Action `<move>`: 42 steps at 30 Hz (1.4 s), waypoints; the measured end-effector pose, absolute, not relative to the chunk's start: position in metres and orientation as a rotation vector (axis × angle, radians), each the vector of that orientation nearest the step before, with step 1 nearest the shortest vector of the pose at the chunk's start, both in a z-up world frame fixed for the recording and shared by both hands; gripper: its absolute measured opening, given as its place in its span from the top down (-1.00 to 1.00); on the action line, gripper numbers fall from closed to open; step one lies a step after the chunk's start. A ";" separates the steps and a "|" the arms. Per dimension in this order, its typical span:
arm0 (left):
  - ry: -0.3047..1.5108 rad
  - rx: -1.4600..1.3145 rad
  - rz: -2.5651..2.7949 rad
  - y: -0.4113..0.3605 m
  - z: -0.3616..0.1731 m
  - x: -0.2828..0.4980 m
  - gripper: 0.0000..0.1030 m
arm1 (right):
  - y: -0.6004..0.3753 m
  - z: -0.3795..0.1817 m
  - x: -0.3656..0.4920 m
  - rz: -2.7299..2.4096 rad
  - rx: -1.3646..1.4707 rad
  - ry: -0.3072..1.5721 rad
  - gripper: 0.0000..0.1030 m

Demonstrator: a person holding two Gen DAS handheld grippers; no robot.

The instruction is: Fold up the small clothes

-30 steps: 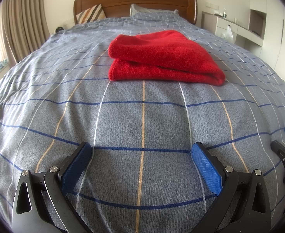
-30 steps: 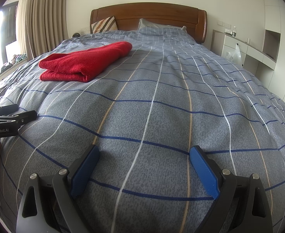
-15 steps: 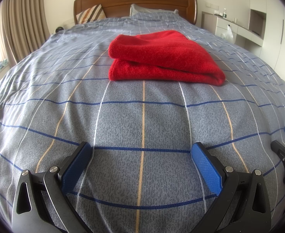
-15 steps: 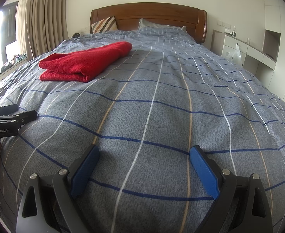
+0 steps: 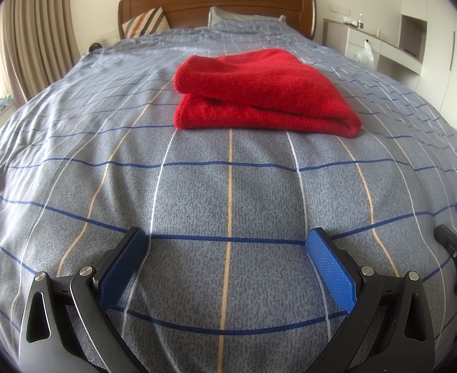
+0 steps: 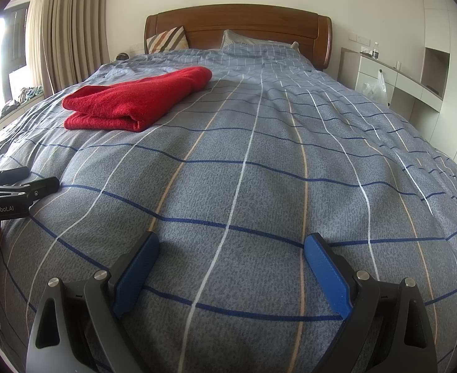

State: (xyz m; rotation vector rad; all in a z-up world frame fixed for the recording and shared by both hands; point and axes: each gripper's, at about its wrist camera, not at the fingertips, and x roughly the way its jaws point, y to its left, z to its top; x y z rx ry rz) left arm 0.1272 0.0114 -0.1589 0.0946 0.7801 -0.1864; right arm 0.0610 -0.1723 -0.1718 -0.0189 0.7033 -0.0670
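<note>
A red knitted garment [image 5: 259, 93] lies folded into a thick rectangle on the grey checked bed cover [image 5: 228, 186], straight ahead in the left wrist view. From the right wrist view the same red garment [image 6: 135, 99] lies far to the left. My left gripper [image 5: 227, 241] hovers open over bare cover, well short of the garment, nothing between its blue pads. My right gripper [image 6: 231, 242] is also open and empty, over the cover to the right of the garment. Each gripper shows at the edge of the other's view.
A wooden headboard [image 5: 216, 3] with a striped pillow [image 5: 146, 25] stands at the far end of the bed. Curtains [image 6: 70, 28] hang on the left. A white desk unit [image 6: 393, 74] with a plastic bag lines the right wall.
</note>
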 end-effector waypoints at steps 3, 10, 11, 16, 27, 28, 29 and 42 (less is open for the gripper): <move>0.780 0.095 -0.186 0.011 -0.159 0.127 -0.99 | -0.172 -0.172 0.061 -0.067 -0.019 0.703 -0.82; 0.780 0.095 -0.186 0.011 -0.159 0.127 -0.99 | -0.172 -0.172 0.061 -0.067 -0.019 0.703 -0.82; 0.780 0.095 -0.186 0.011 -0.159 0.127 -0.99 | -0.172 -0.172 0.061 -0.067 -0.019 0.703 -0.82; 0.780 0.095 -0.186 0.011 -0.159 0.127 -0.99 | -0.172 -0.172 0.061 -0.067 -0.020 0.703 -0.82; 0.922 0.103 -0.234 0.019 -0.139 0.144 -0.99 | -0.174 -0.166 0.064 -0.052 -0.030 0.756 -0.90; 0.925 0.077 -0.242 0.027 -0.129 0.151 -0.98 | -0.176 -0.162 0.067 -0.042 -0.034 0.790 -0.92; 0.909 0.039 -0.246 0.038 -0.118 0.159 -0.98 | -0.179 -0.157 0.072 -0.023 -0.024 0.820 -0.92; 1.133 -0.278 -0.357 0.053 -0.118 0.354 -0.99 | -0.210 -0.122 0.292 0.295 0.618 0.888 -0.91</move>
